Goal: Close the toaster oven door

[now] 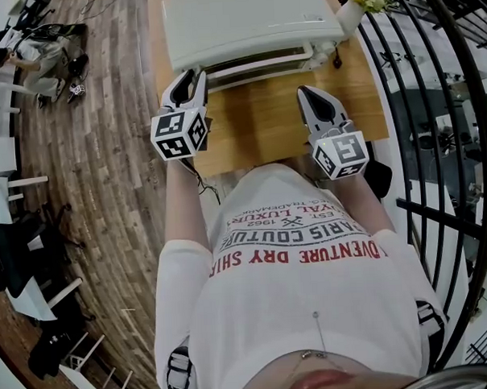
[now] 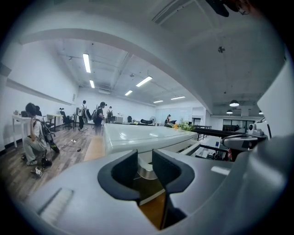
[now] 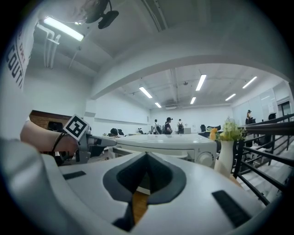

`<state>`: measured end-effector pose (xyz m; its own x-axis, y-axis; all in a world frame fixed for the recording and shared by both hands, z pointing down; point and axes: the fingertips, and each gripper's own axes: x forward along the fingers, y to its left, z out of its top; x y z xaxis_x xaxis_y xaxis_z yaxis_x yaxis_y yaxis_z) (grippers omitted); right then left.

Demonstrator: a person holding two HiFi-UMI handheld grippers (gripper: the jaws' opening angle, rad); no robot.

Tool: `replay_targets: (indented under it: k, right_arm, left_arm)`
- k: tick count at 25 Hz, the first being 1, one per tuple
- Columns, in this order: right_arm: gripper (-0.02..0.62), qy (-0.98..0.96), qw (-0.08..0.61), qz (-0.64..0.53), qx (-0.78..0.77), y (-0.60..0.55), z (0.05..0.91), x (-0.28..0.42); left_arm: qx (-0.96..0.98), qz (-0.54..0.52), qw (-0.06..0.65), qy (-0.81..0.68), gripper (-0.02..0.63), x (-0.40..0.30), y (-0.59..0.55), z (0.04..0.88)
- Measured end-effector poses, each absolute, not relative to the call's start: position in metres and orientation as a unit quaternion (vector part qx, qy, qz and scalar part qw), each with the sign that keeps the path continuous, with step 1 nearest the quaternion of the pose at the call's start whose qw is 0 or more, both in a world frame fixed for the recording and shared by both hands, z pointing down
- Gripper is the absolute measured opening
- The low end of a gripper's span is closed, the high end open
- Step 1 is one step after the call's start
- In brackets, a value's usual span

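A white toaster oven (image 1: 244,20) stands at the back of a wooden table (image 1: 265,128). Its door (image 1: 258,68) faces me and looks slightly ajar, with the handle bar along the front. My left gripper (image 1: 194,77) is at the door's left end, its jaws apart. In the left gripper view the gripper (image 2: 144,158) shows the oven (image 2: 138,135) close ahead and a silvery part (image 2: 146,173) beyond the gap, which the pads do not press. My right gripper (image 1: 310,94) rests over the table in front of the oven's right half, and in its own view the gripper (image 3: 147,156) is shut and empty.
A white vase of flowers (image 1: 350,16) stands at the oven's right end, near its knob (image 3: 205,158). A black metal railing (image 1: 433,101) runs along the table's right side. Wooden floor, chairs and people are at the left (image 1: 52,53).
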<state>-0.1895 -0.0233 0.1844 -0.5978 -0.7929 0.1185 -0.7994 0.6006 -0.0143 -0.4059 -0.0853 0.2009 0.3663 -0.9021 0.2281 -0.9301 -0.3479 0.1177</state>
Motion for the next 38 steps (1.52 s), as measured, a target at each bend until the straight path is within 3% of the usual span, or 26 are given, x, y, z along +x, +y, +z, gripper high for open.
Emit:
replay_targets:
  k: [6, 17, 38]
  right_arm:
    - [-0.014, -0.894, 0.047, 0.029, 0.445, -0.016, 0.178, -0.19]
    - [-0.014, -0.912, 0.038, 0.019, 0.408, 0.0, 0.167, -0.213]
    - [-0.014, -0.93, 0.039, -0.002, 0.367, 0.008, 0.158, -0.225]
  left_arm:
    - [0.82, 0.062, 0.057, -0.566, 0.103, -0.405, -0.057, 0.171]
    - [0.821, 0.044, 0.025, -0.569, 0.012, -0.401, 0.008, 0.147]
    - [0.821, 0.041, 0.012, -0.569, 0.011, -0.389, 0.041, 0.143]
